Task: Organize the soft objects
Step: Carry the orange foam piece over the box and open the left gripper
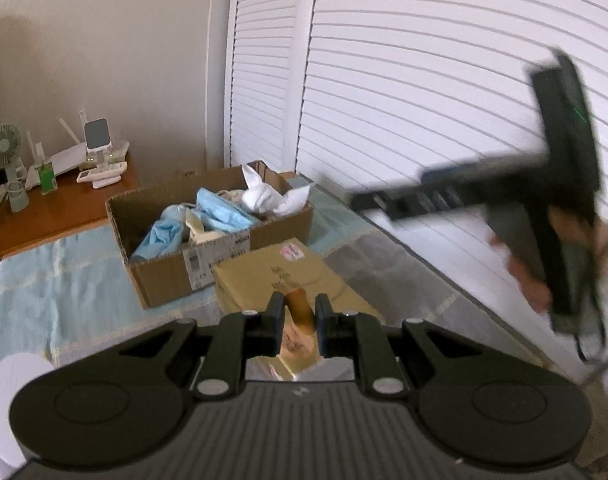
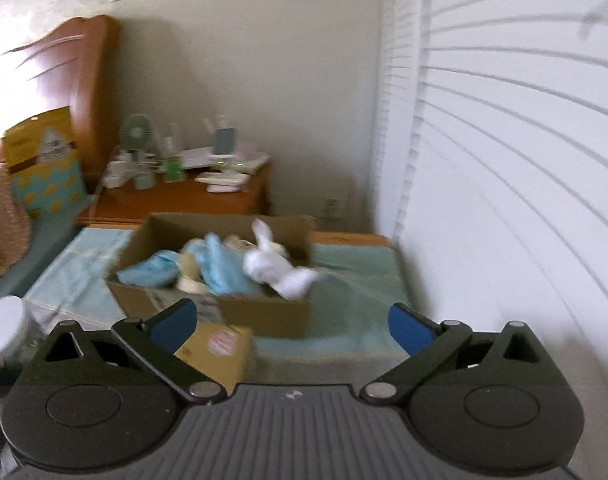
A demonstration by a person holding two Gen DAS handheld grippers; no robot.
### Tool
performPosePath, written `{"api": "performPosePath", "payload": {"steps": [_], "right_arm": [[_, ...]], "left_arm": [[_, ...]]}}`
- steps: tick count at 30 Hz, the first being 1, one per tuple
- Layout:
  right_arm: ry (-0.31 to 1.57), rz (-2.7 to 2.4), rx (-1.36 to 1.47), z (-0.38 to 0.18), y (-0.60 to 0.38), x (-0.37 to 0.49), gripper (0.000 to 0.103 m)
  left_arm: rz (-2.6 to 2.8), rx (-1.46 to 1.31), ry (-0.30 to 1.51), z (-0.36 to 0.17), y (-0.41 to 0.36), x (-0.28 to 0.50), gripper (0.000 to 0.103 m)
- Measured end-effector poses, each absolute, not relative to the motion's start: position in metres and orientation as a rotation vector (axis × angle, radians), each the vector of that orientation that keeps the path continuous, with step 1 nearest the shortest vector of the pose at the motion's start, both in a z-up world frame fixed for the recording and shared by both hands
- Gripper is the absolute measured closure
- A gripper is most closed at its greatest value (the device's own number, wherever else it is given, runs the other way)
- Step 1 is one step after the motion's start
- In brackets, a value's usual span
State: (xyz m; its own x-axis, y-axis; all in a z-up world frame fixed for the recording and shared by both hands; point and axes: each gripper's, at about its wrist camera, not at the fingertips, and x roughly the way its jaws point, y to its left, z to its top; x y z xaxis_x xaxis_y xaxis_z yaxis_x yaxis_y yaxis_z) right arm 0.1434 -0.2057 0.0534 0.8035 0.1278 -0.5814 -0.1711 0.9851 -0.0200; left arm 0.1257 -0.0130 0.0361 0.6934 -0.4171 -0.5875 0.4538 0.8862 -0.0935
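An open cardboard box (image 1: 160, 280) (image 2: 264, 316) on the bed holds blue cloths (image 1: 220, 210) (image 2: 220, 268), a white cloth (image 1: 264, 196) (image 2: 280, 268) hanging over its rim and a cream item (image 1: 196, 228). A smaller closed tan box (image 1: 264, 276) (image 2: 220, 348) lies in front of it. My left gripper (image 1: 300, 314) is low over the small box, shut on a narrow brown piece (image 1: 298, 308); I cannot tell what that piece is. My right gripper (image 2: 292, 316) (image 1: 384, 200) is blurred and in the air short of the open box. It is open, with nothing between its blue pads (image 2: 176, 320).
White louvred doors (image 1: 424, 80) run along the right. A wooden bedside table (image 1: 56, 208) (image 2: 184, 200) carries a fan, a router, a phone and a remote. A white jar (image 2: 4, 328) stands at the left, and a yellow bag (image 2: 44, 160) leans on the headboard. A hand (image 1: 532, 284) holds the right gripper.
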Motion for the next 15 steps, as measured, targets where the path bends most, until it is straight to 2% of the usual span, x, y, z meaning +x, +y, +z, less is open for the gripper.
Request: {"api": "performPosePath", "payload": {"steps": [8, 15], "right_arm": [[0.678, 0.163, -0.137, 0.026, -0.204, 0.115, 0.000], [0.679, 0.213, -0.175, 0.023, -0.193, 0.105, 0.000]], "left_arm": [[-0.463, 0.044, 0.619, 0.049, -0.026, 0.181, 0.089], [-0.457, 0.008, 0.642, 0.059, -0.038, 0.244, 0.088]]}}
